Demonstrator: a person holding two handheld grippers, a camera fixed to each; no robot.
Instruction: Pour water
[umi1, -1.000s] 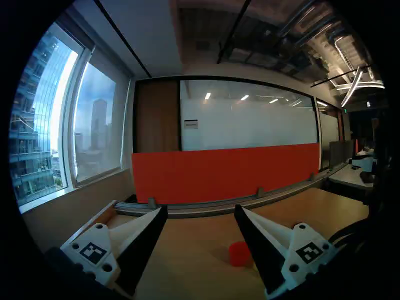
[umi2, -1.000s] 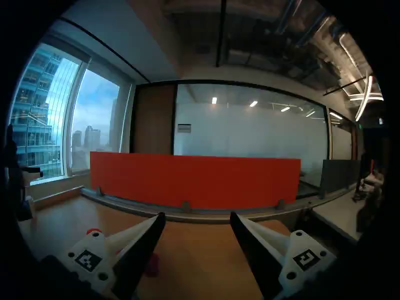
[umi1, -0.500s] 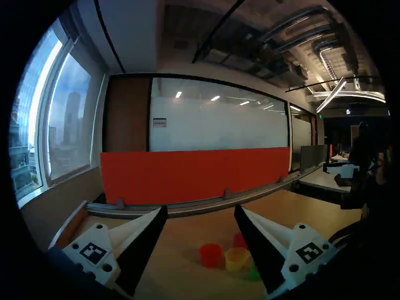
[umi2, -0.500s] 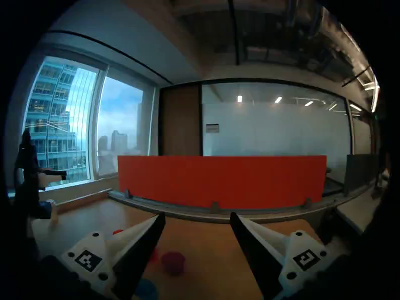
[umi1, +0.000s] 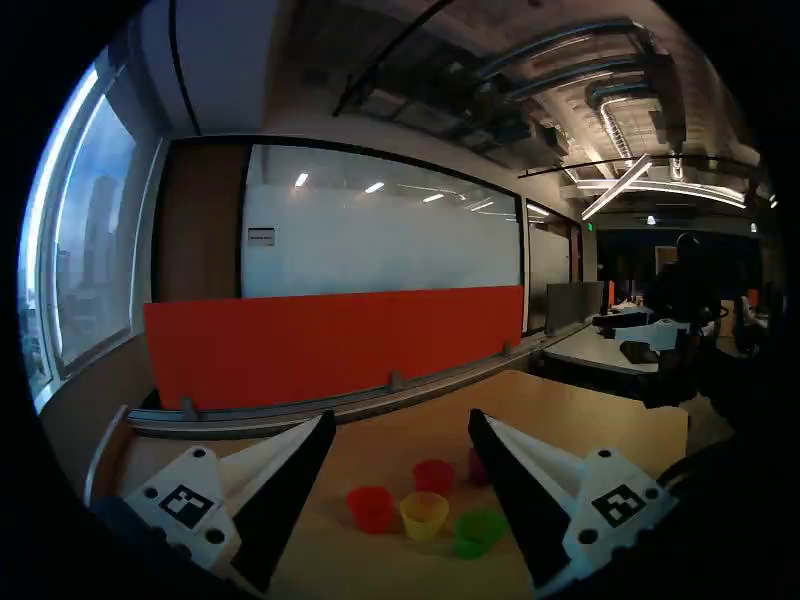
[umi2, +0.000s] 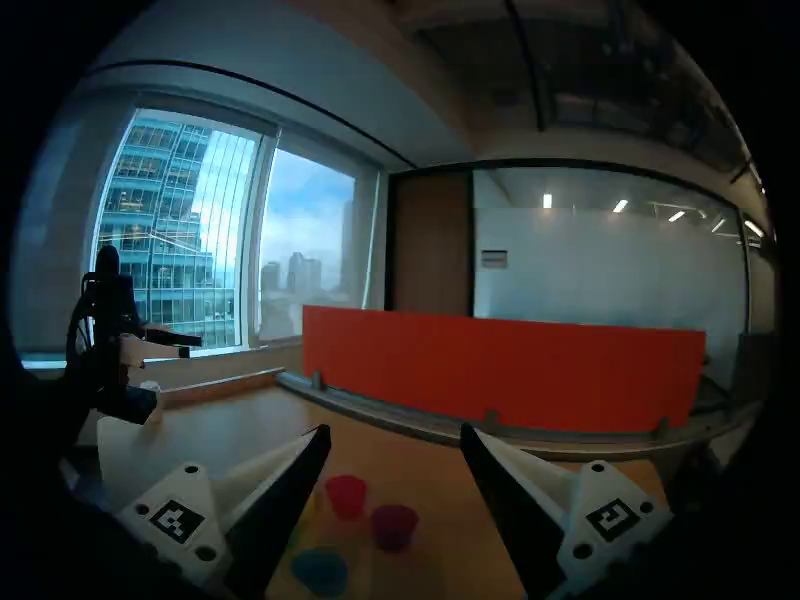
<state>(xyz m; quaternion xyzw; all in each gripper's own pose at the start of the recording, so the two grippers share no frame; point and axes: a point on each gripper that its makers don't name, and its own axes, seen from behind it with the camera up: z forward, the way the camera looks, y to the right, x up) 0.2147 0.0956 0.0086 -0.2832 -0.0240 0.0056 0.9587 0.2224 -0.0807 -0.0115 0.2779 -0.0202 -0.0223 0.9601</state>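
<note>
Left gripper (umi1: 400, 415) fingers spread wide, empty; cups (umi1: 424, 515) on desk (umi1: 600, 420) at 6 o'clock between them. Right gripper (umi2: 393, 430) likewise spread, empty. Orange divider (umi1: 330, 340) at 12, window (umi2: 180, 250) at 9.

Open-plan office: wooden desks (umi1: 600, 395), orange divider panel (umi1: 330, 335), glass-walled room (umi1: 380, 235), high-rise windows (umi2: 190, 250).

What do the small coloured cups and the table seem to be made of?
The yellow cup and green cup look like thin plastic: bright even colour, thin rims, matte. The table looks like wood or wood-look laminate: light brown, smooth, with faint sheen; I cannot tell which.
</note>
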